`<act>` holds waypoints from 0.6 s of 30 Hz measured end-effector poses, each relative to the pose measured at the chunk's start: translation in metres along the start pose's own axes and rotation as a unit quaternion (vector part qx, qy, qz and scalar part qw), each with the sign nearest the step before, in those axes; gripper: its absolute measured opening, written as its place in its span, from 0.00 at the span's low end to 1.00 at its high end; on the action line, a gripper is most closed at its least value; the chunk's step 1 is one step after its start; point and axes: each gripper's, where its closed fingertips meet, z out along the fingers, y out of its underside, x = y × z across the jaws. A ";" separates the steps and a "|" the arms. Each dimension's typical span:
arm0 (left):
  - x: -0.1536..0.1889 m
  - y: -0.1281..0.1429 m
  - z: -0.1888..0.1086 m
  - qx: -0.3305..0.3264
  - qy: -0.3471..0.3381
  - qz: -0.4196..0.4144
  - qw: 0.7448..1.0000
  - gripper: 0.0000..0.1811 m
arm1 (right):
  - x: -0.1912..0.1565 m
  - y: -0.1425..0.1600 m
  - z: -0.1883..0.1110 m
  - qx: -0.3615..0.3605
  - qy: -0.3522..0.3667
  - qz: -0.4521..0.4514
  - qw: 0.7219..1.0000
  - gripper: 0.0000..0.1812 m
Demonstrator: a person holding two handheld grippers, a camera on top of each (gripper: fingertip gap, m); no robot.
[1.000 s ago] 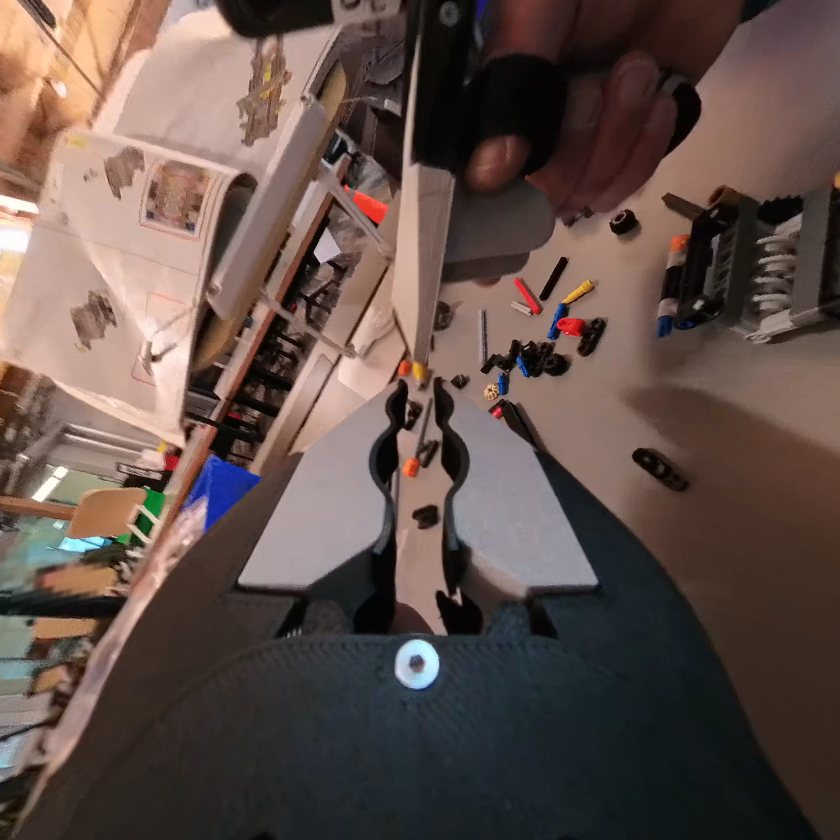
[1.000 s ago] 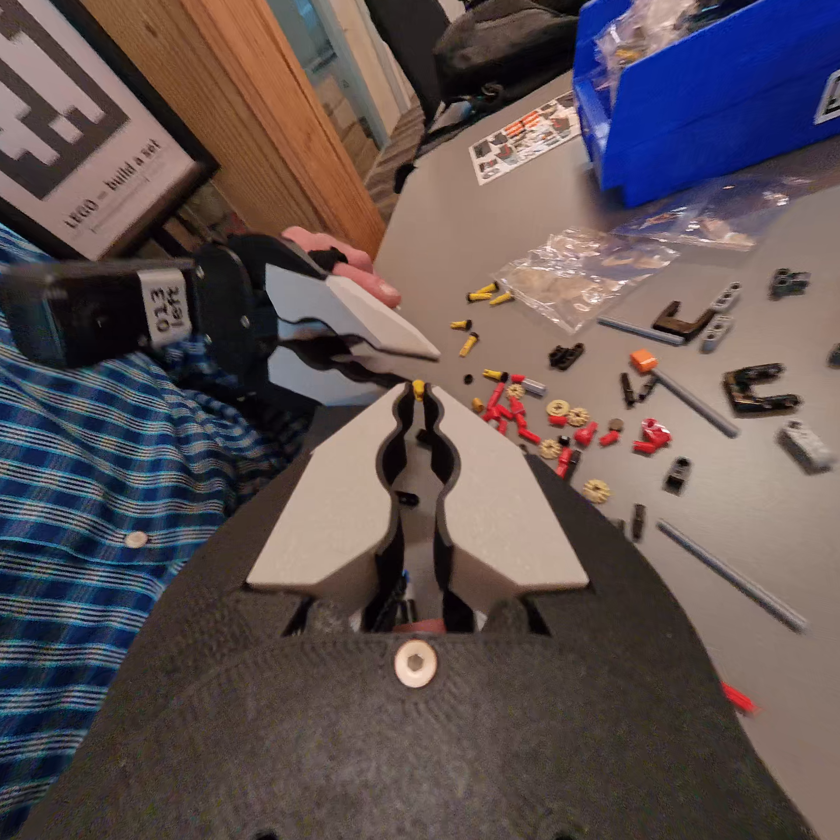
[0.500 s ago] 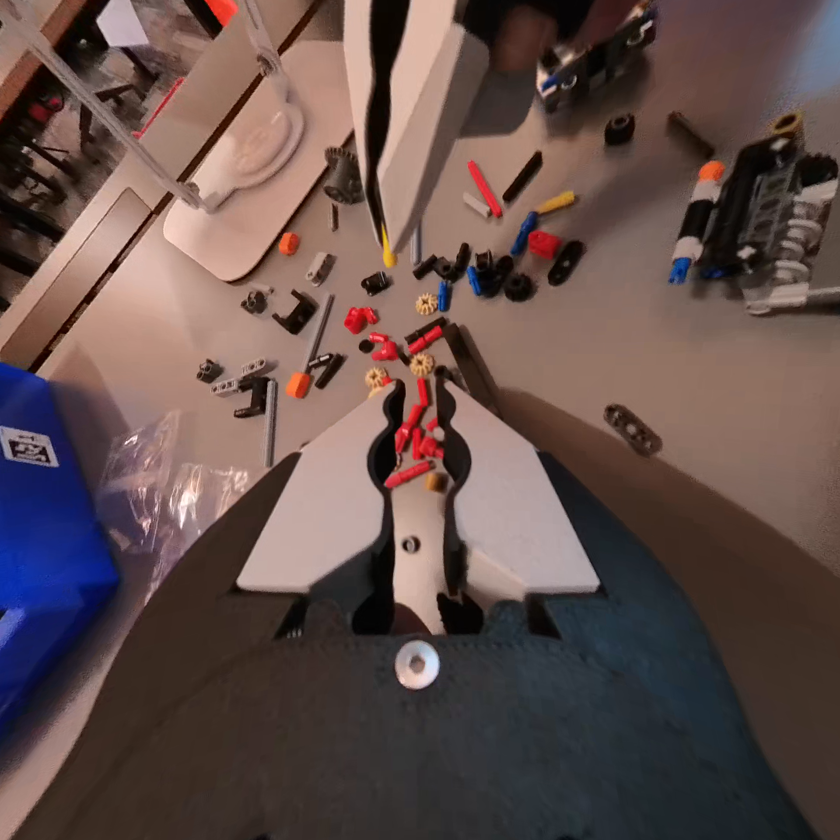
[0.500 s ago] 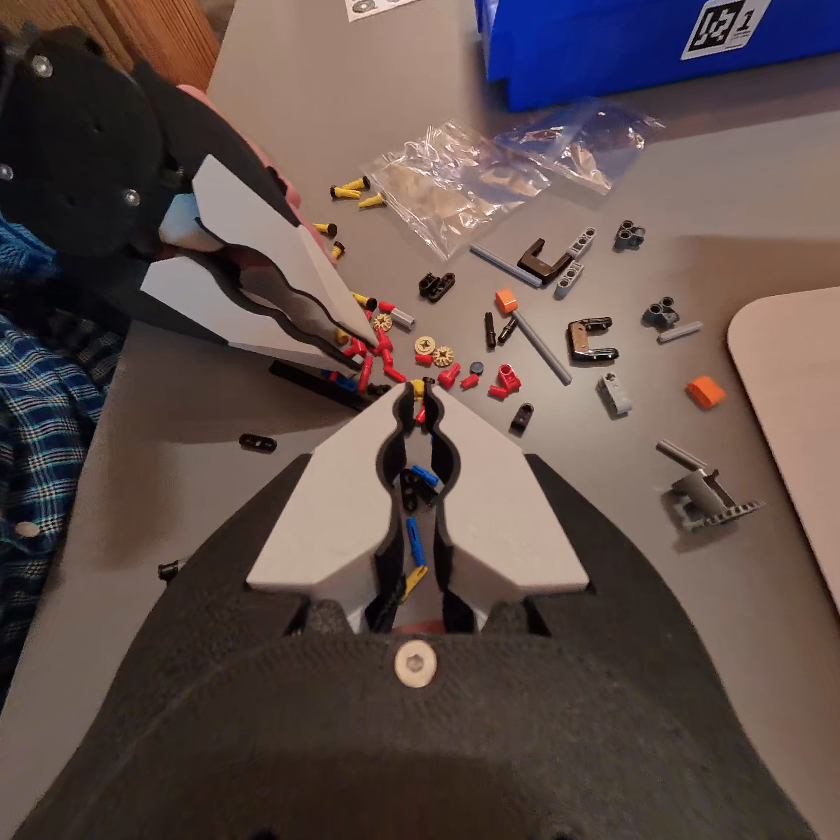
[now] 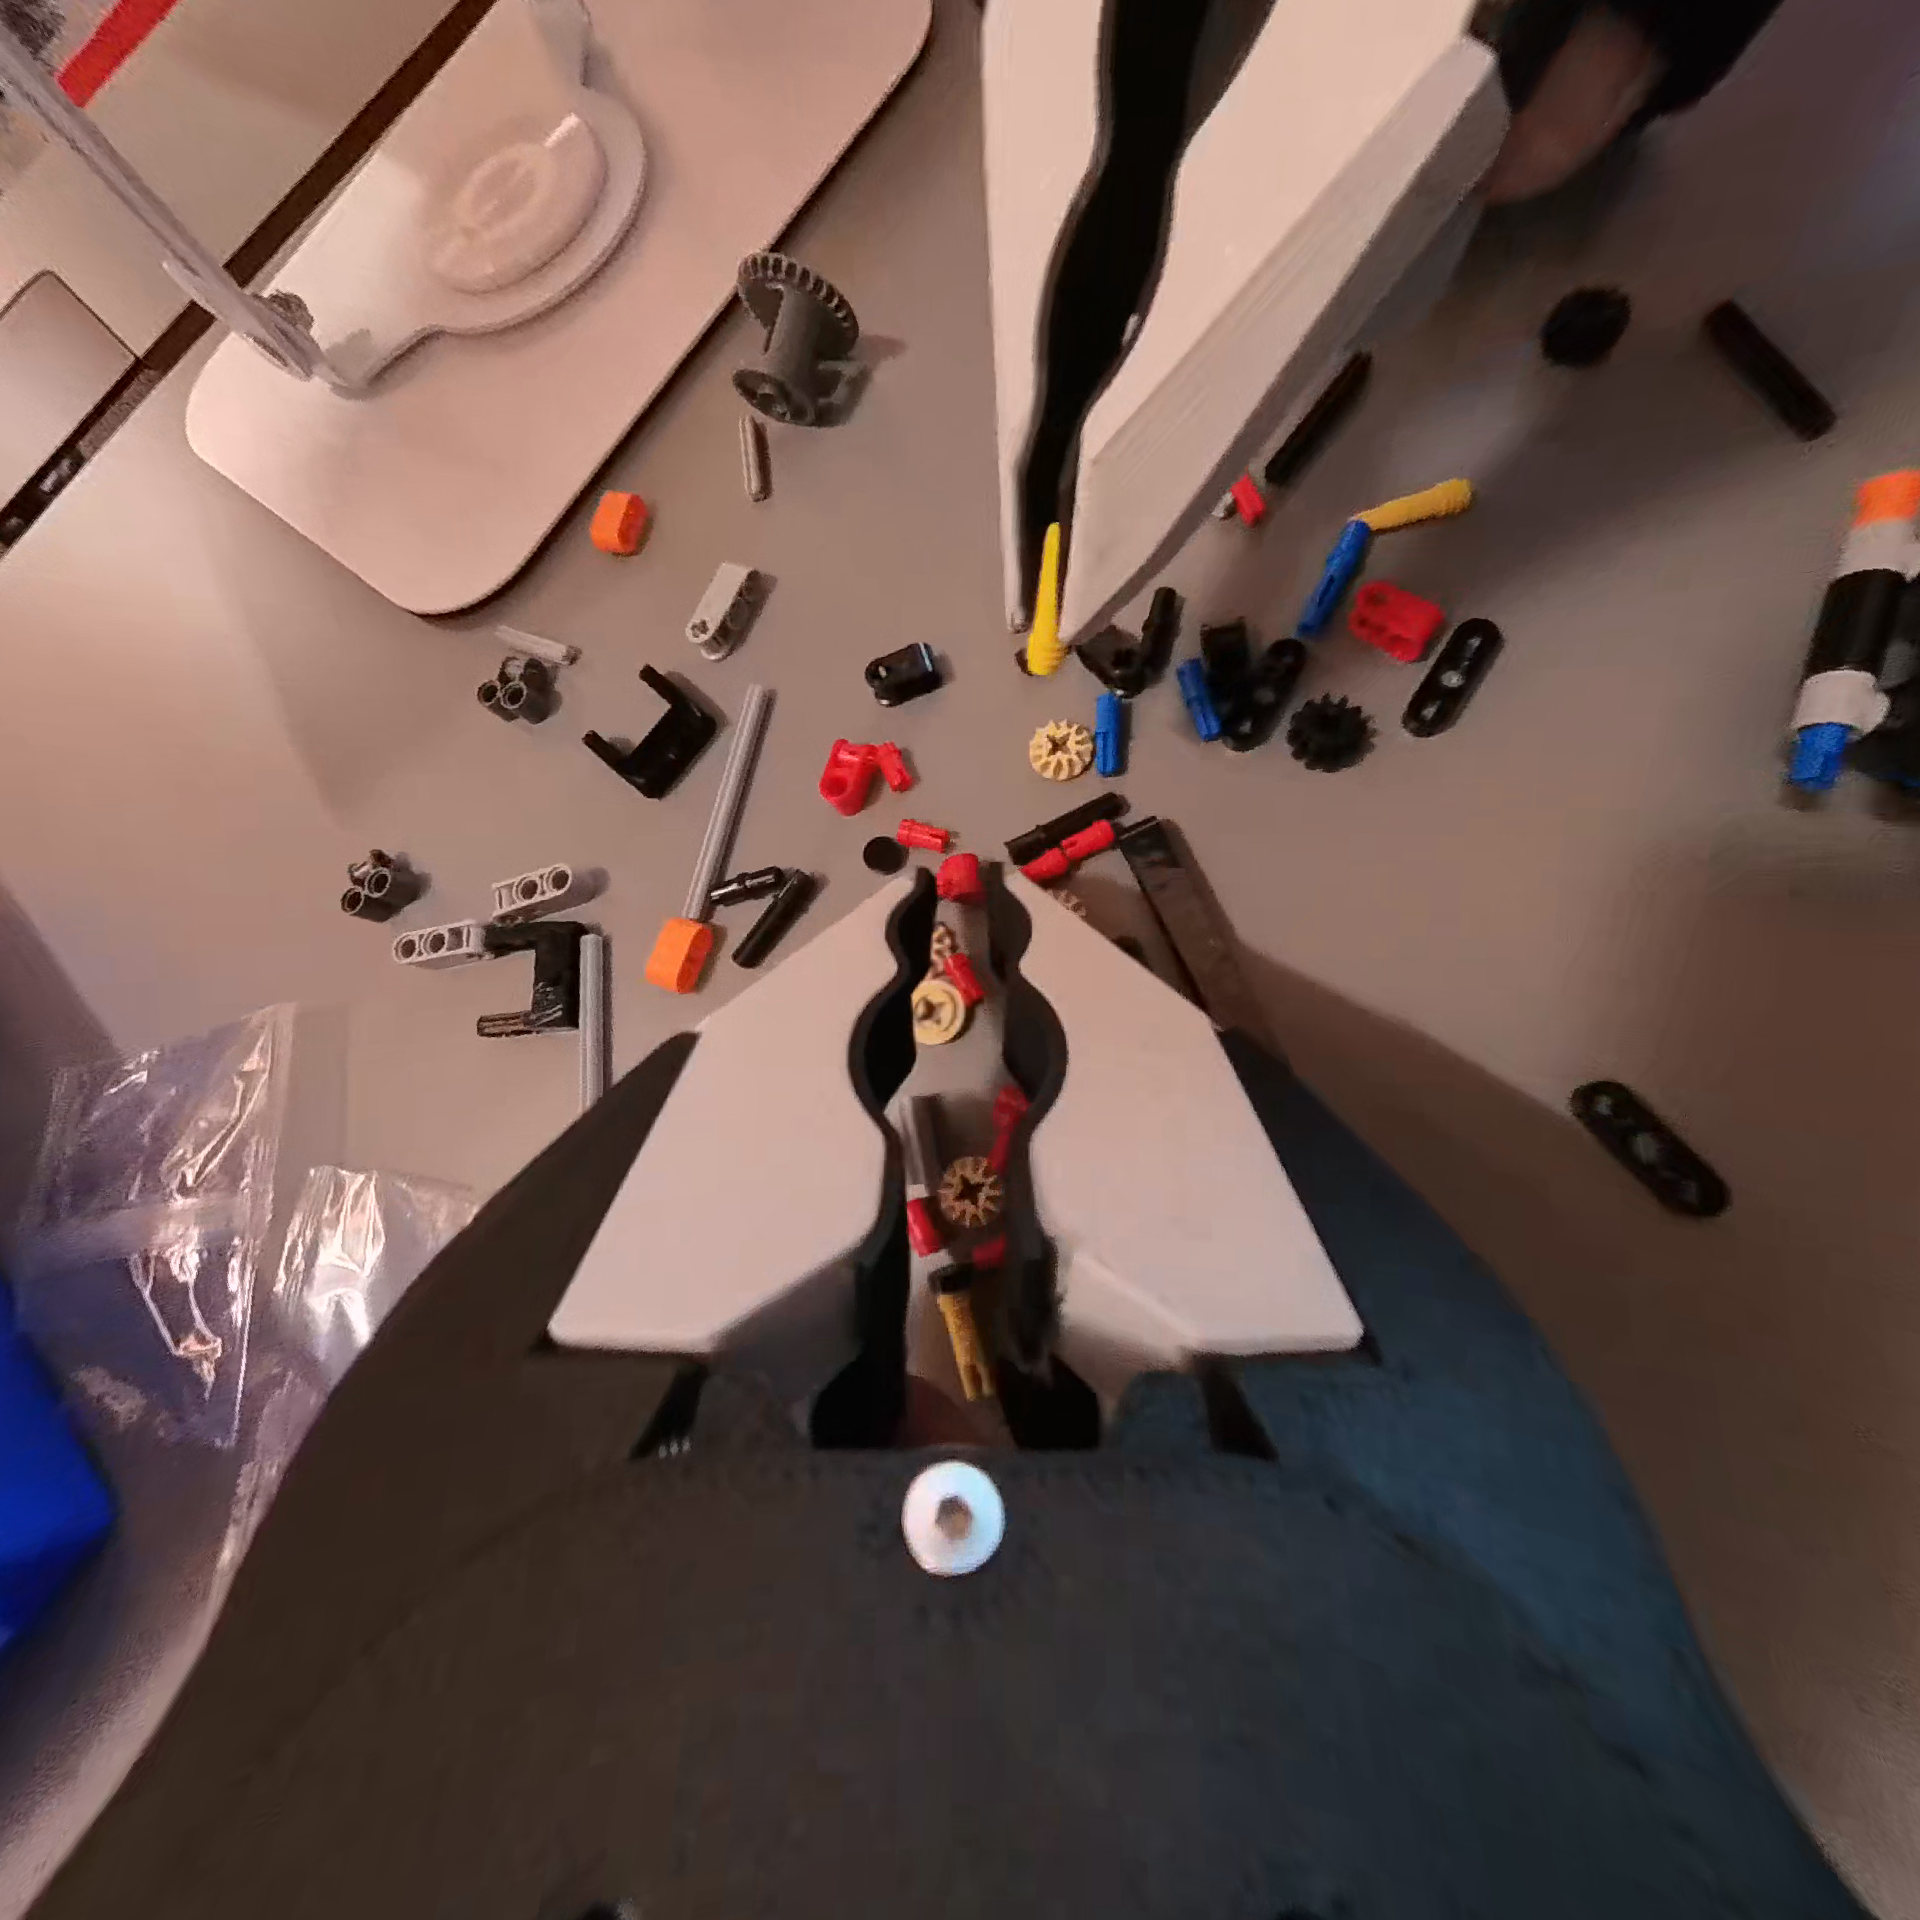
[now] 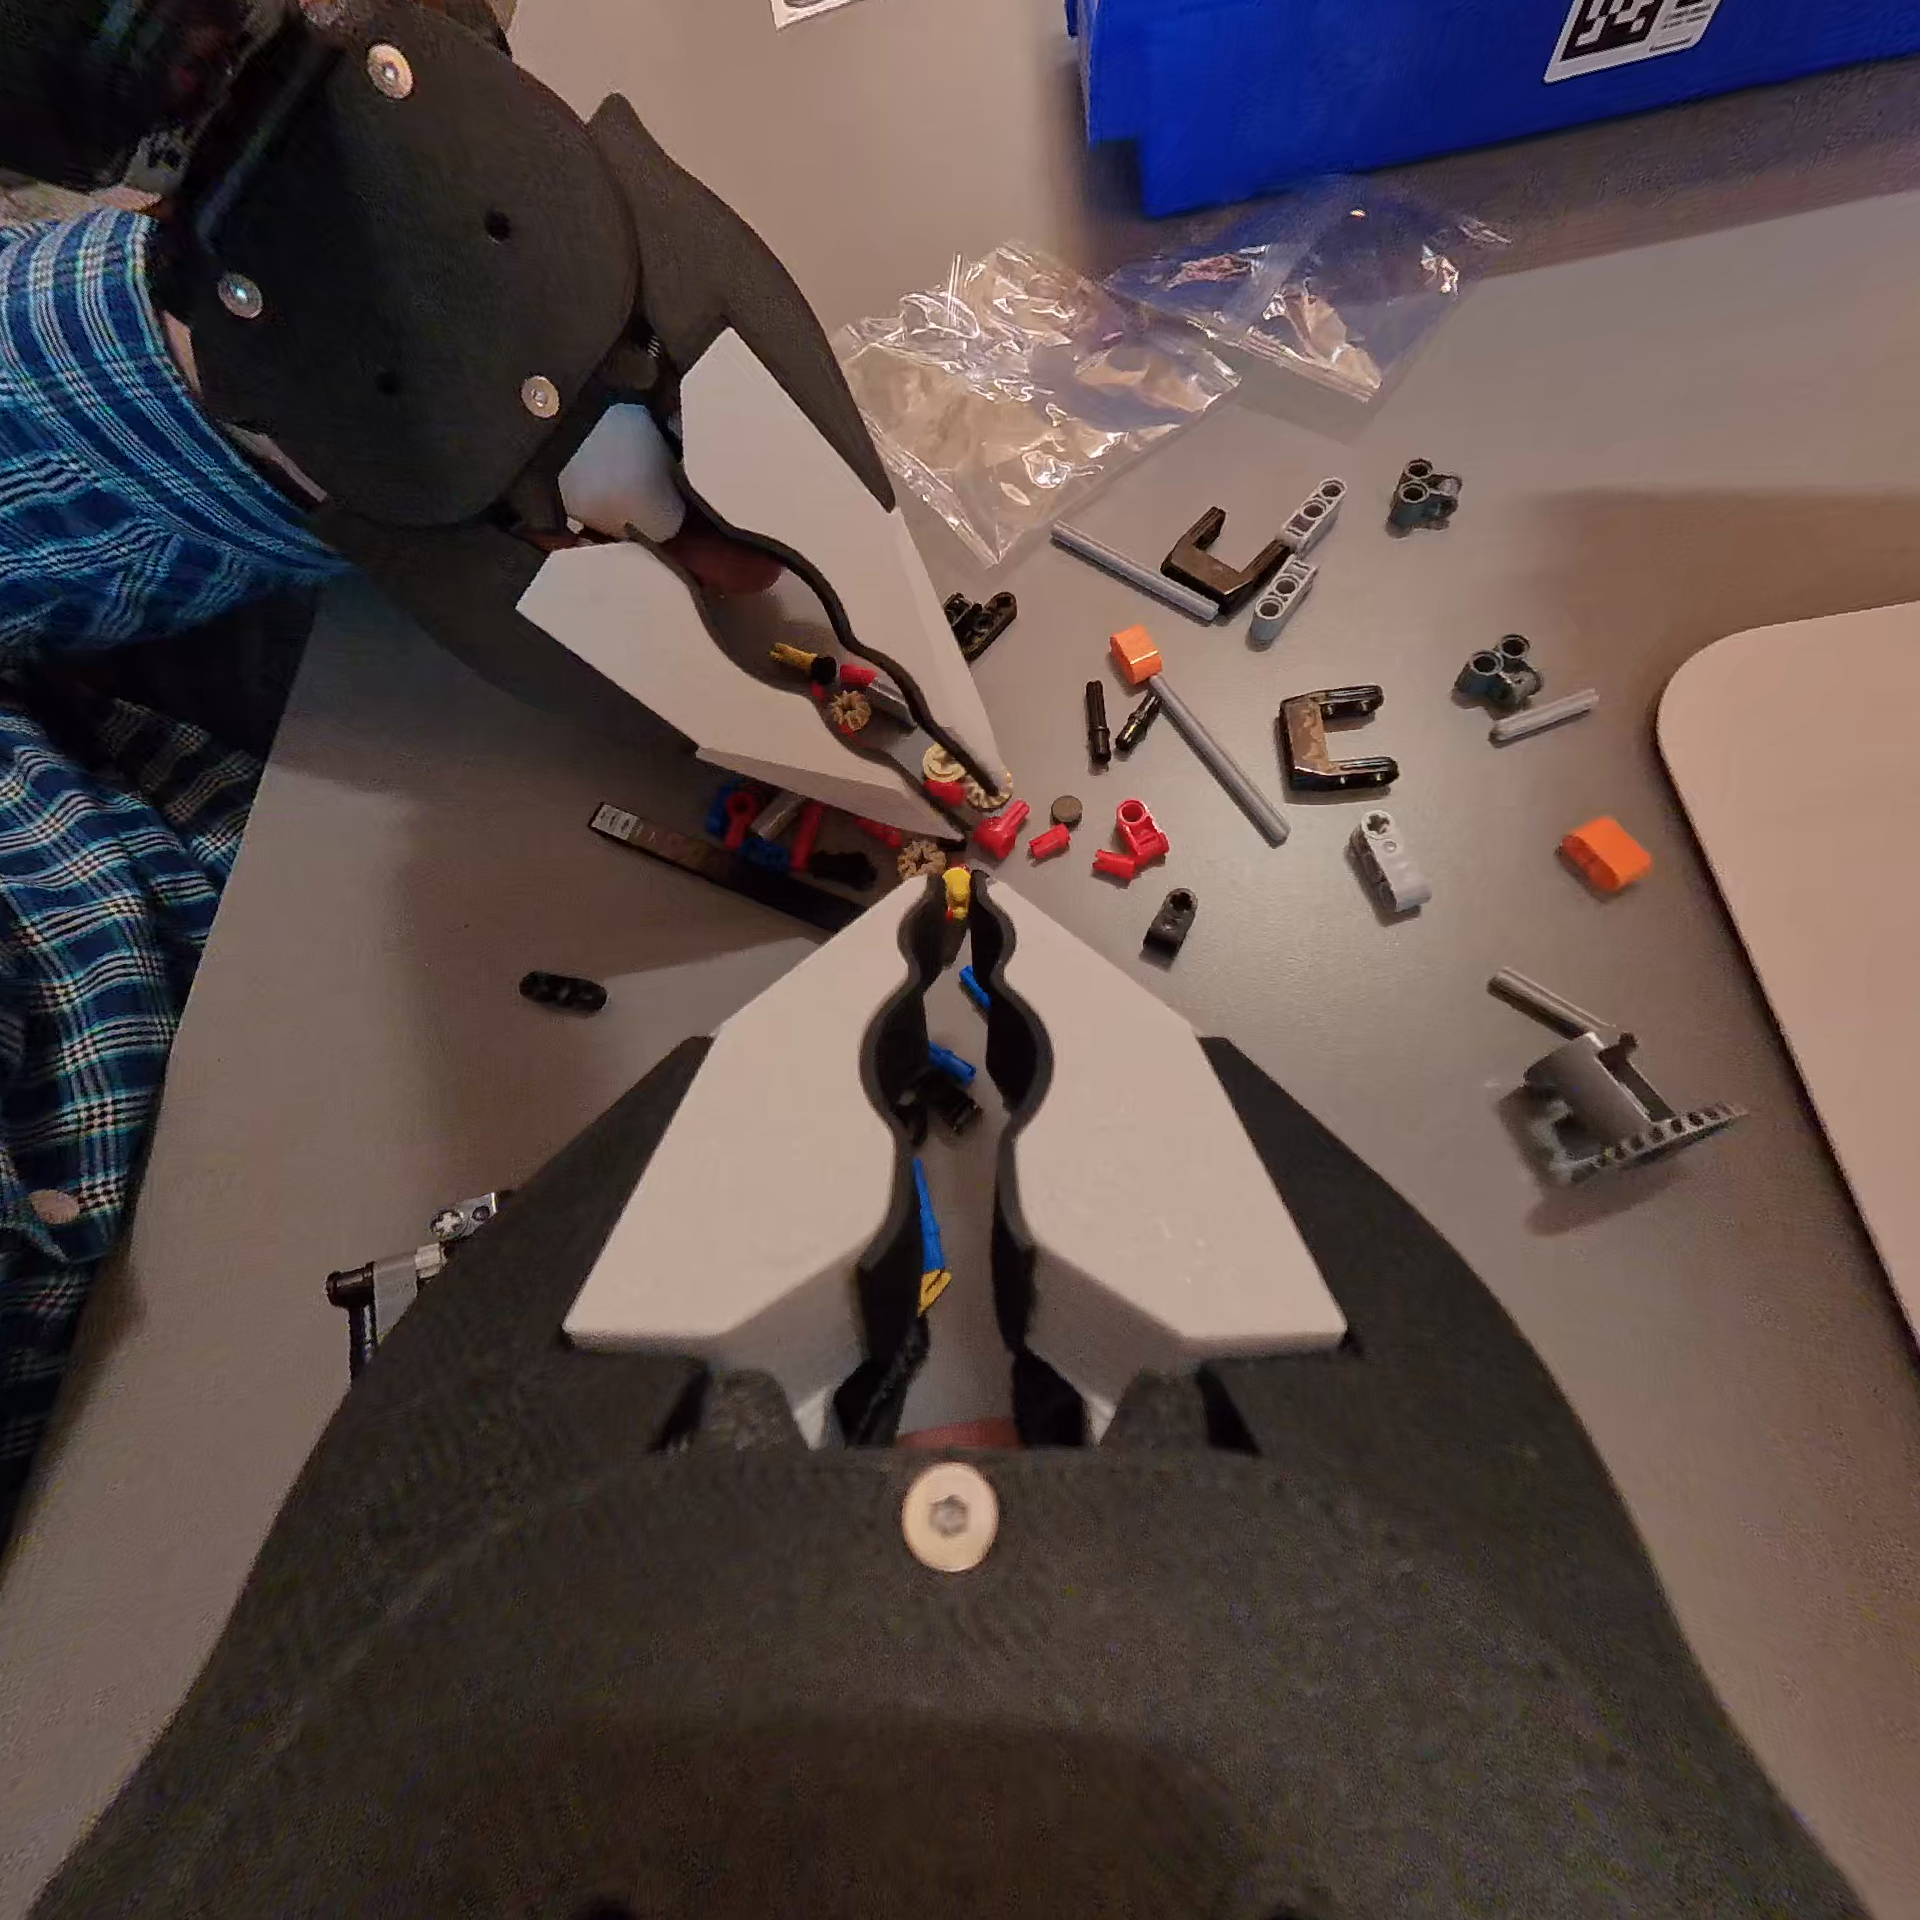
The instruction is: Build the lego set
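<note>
Loose lego parts lie scattered on the grey table (image 6: 1455,1299). My right gripper (image 6: 956,888) is shut on a small yellow pin (image 6: 956,891) at its fingertips, low over the pile. It also shows in the left wrist view (image 5: 1044,634), pointing down with the yellow pin (image 5: 1047,592) sticking out. My left gripper (image 5: 958,883) is narrowly open, its tips on either side of a red connector (image 5: 961,878) on the table. In the right wrist view the left gripper (image 6: 982,805) comes in from the upper left, tips almost meeting the right one's.
A partly built model (image 5: 1860,644) lies at the right edge. A grey gear assembly (image 6: 1600,1101), a long black beam (image 6: 717,857), plastic bags (image 6: 1029,384), a blue bin (image 6: 1455,83) and a beige stand base (image 5: 468,312) surround the pile.
Both grippers have tilted down and dropped close to the parts pile. The left tips have reached the red connector. The right still holds the yellow pin.
</note>
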 end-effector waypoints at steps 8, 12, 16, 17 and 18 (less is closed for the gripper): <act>-0.009 0.013 -0.001 -0.021 -0.023 -0.005 0.999 0.05 | -0.002 -0.001 0.002 -0.001 -0.001 -0.003 1.000 0.01; -0.009 0.007 -0.007 0.001 -0.018 -0.020 1.000 0.06 | -0.003 0.000 0.004 -0.010 0.004 -0.017 1.000 0.01; -0.003 0.007 -0.001 -0.008 -0.012 -0.013 1.000 0.08 | -0.005 0.001 0.008 -0.015 0.003 -0.020 1.000 0.01; -0.002 0.011 0.001 -0.017 -0.012 -0.007 1.000 0.08 | -0.006 0.001 0.008 -0.014 0.002 -0.020 1.000 0.01; -0.001 0.010 0.000 -0.011 -0.012 -0.007 1.000 0.08 | -0.005 0.001 0.007 -0.014 0.003 -0.020 1.000 0.01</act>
